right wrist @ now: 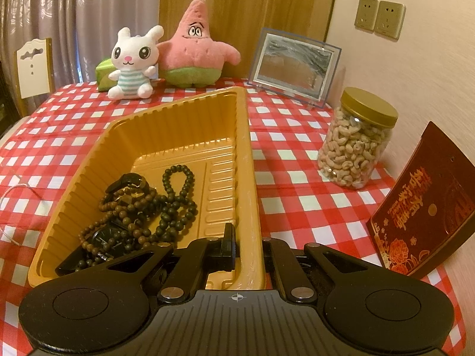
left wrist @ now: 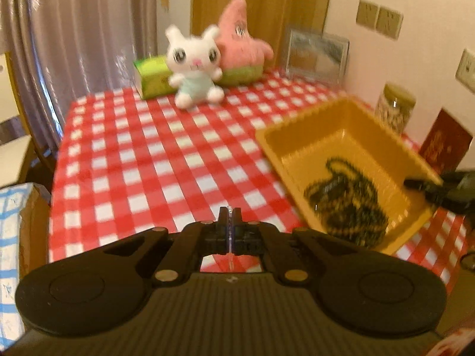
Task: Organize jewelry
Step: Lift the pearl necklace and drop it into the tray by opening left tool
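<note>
Left tongs (left wrist: 229,219) are pinched together on a thin pale cord (left wrist: 229,238) that shows as a light line in the slit between the fingers, above the red-and-white checked surface (left wrist: 142,163); this view is blurred. Toward the right edge of the surface sits a yellow tray (left wrist: 299,142) holding a dark tangle of bead strings (left wrist: 347,204), and the right tongs (left wrist: 421,185) reach in from the right and meet the tray's near right wall. At the far edge stand a white bunny toy (left wrist: 194,65), a pink star toy (left wrist: 242,41), a green box (left wrist: 153,77) just left of the bunny, and a picture frame (left wrist: 316,53) in the far right corner, with a jar (left wrist: 394,109) and a red card (left wrist: 445,144) along the right edge. From the right wrist view, the right tongs (right wrist: 246,246) stand narrowly apart astride the tray's right wall, one finger inside the tray (right wrist: 249,160) and the other outside, the wall gripped between them. Inside the tray, in its near left part, lie the bead strings (right wrist: 175,198) heaped with a black watch (right wrist: 104,234). On the surface (right wrist: 297,184) beyond, the bunny toy (right wrist: 133,65) and star toy (right wrist: 196,47) sit at the far edge, the frame (right wrist: 294,65) in the far right corner, and the jar (right wrist: 356,139) of pale nuts and the red card (right wrist: 424,204) by the right edge. A pale cord (right wrist: 12,195) trails across the left edge of the surface.
</note>
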Demonstrator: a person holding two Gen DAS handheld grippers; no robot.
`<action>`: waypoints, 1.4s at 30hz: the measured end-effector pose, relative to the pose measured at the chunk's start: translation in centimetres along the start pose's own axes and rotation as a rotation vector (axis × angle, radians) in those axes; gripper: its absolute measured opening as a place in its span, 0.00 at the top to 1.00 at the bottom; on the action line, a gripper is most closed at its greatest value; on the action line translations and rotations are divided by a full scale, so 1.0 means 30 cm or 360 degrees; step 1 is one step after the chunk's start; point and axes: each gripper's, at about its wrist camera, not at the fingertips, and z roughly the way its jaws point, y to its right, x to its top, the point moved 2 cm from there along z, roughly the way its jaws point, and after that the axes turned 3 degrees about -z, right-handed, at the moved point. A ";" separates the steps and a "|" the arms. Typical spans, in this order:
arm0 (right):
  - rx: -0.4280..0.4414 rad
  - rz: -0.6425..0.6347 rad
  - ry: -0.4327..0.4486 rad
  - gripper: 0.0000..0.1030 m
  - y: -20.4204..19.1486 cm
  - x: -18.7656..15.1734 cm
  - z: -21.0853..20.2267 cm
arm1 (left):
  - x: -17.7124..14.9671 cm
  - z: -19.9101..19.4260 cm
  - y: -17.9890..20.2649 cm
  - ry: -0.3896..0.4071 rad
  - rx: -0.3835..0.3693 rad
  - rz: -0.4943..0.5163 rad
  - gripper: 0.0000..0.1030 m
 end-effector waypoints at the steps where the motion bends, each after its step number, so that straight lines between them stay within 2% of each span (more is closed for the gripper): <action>1: 0.0001 -0.0002 0.0001 0.96 -0.001 0.001 0.000 | 0.017 -0.020 -0.002 0.0026 0.0004 -0.0001 1.00; 7: 0.0004 -0.0008 0.0011 0.96 -0.005 0.005 -0.002 | 0.097 -0.131 -0.007 0.0170 -0.0008 -0.0045 1.00; 14: 0.0010 -0.0013 0.0021 0.96 -0.004 0.010 -0.002 | 0.173 -0.226 0.043 0.0299 -0.0075 -0.0037 1.00; 27: 0.0015 -0.0011 0.0033 0.96 -0.007 0.014 -0.006 | 0.312 -0.257 0.244 0.0482 -0.0382 0.0078 1.00; 36: 0.0023 -0.0003 0.0044 0.96 -0.008 0.019 -0.012 | 0.349 -0.169 0.364 0.0460 -0.0520 0.0081 1.00; 42: 0.0024 0.0000 0.0042 0.96 -0.007 0.018 -0.011 | 0.317 -0.057 0.396 0.0317 -0.0536 0.0040 1.00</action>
